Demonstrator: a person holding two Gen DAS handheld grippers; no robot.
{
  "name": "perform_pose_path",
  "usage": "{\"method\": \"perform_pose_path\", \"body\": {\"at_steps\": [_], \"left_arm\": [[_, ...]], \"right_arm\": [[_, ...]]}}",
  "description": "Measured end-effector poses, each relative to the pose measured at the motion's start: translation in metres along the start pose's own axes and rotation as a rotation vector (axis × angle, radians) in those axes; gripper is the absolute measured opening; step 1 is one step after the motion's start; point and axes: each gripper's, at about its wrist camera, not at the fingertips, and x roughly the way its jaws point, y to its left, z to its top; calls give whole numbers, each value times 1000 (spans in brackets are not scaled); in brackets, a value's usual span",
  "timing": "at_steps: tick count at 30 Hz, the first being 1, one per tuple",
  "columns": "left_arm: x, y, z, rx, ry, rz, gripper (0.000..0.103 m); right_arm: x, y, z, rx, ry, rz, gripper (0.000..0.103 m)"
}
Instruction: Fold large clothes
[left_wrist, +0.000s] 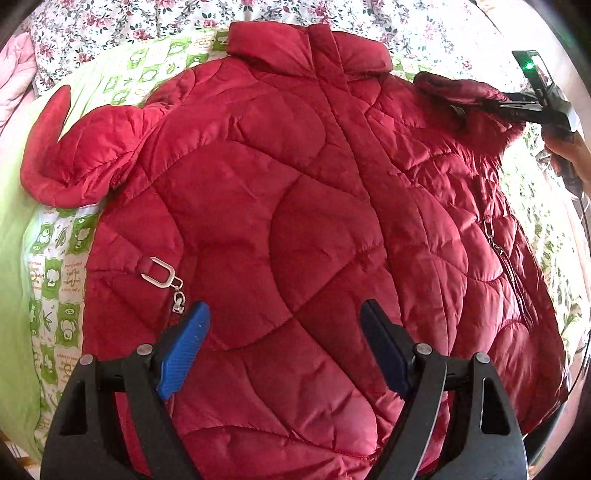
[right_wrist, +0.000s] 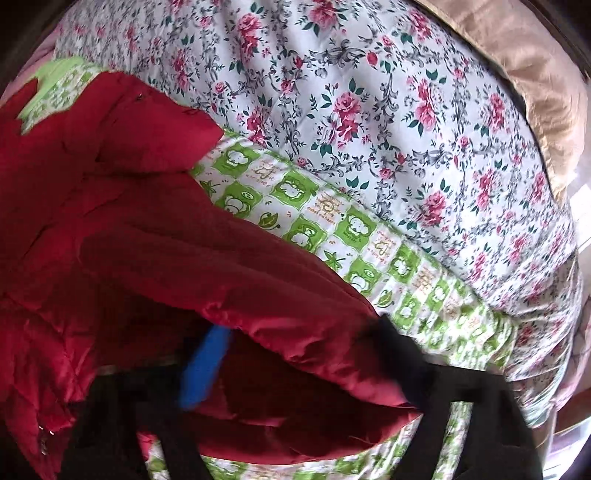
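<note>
A red quilted jacket lies spread front-up on the bed, collar at the far side. Its left sleeve curls out over the bedding. My left gripper hangs open over the jacket's lower front, with nothing between its blue pads. At the far right my right gripper is shut on the cuff of the other sleeve, which is lifted across the shoulder. In the right wrist view that sleeve fills the gap of the right gripper; the blue pad presses its left side.
A green-and-white printed sheet lies under the jacket, with a floral quilt bunched behind it. A metal zipper pull sits near my left finger. A hand holds the right gripper. A tan cushion lies at the far edge.
</note>
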Motion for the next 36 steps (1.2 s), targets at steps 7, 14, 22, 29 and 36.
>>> {"method": "perform_pose_path", "body": {"at_steps": [7, 14, 22, 29, 36], "left_arm": [[-4, -1, 3, 2, -5, -13, 84], [-16, 2, 7, -11, -11, -30, 84], [-35, 28, 14, -102, -45, -181, 84], [-29, 77, 36, -282, -29, -469, 84], [24, 119, 61, -559, 79, -713, 84]], "right_arm": [[-27, 1, 6, 166, -46, 114, 12], [-65, 31, 16, 331, -132, 338, 11], [-85, 107, 29, 443, -189, 658, 11], [-62, 198, 23, 403, -112, 723, 11], [-64, 235, 6, 413, -111, 727, 11]]}}
